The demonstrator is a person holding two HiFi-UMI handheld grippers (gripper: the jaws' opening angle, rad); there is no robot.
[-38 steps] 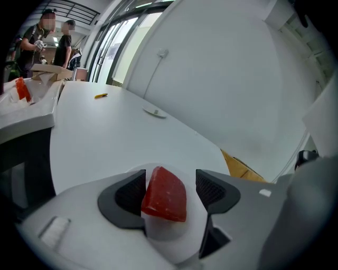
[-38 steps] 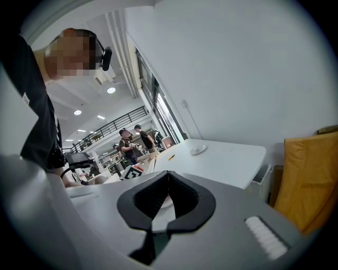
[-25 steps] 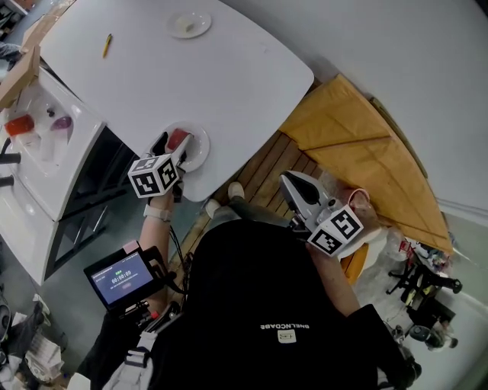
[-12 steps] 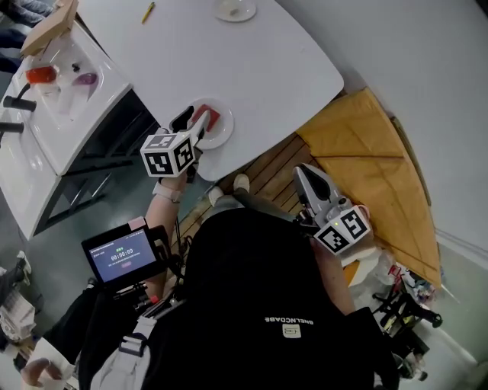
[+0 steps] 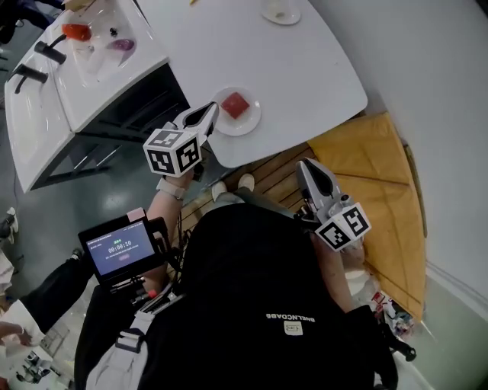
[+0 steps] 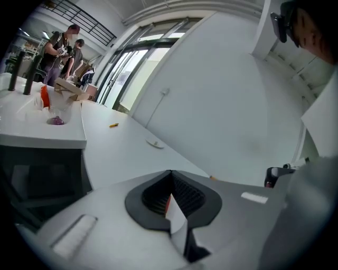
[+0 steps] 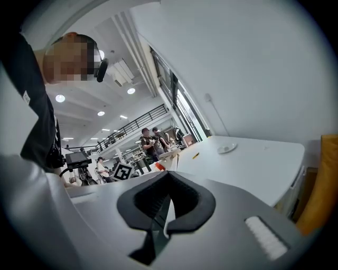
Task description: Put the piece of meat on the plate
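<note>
A second ago the left tongs (image 5: 211, 110) stood open over the plate (image 5: 249, 123), at the piece of meat (image 5: 235, 104). Now they are off the plate, just beside its rim, and their jaws have just closed together with nothing between them. The right tongs (image 5: 306, 164) are also closed and empty, apart from the bench (image 5: 305, 61). The meat lies flat in the middle of the plate and looks nearly square, so I cannot tell its long axis.

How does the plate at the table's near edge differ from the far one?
The near plate holds the red piece of meat; the far plate looks empty. The near plate sits at the edge of the white table; the far plate lies well across it. Both are round and white.
</note>
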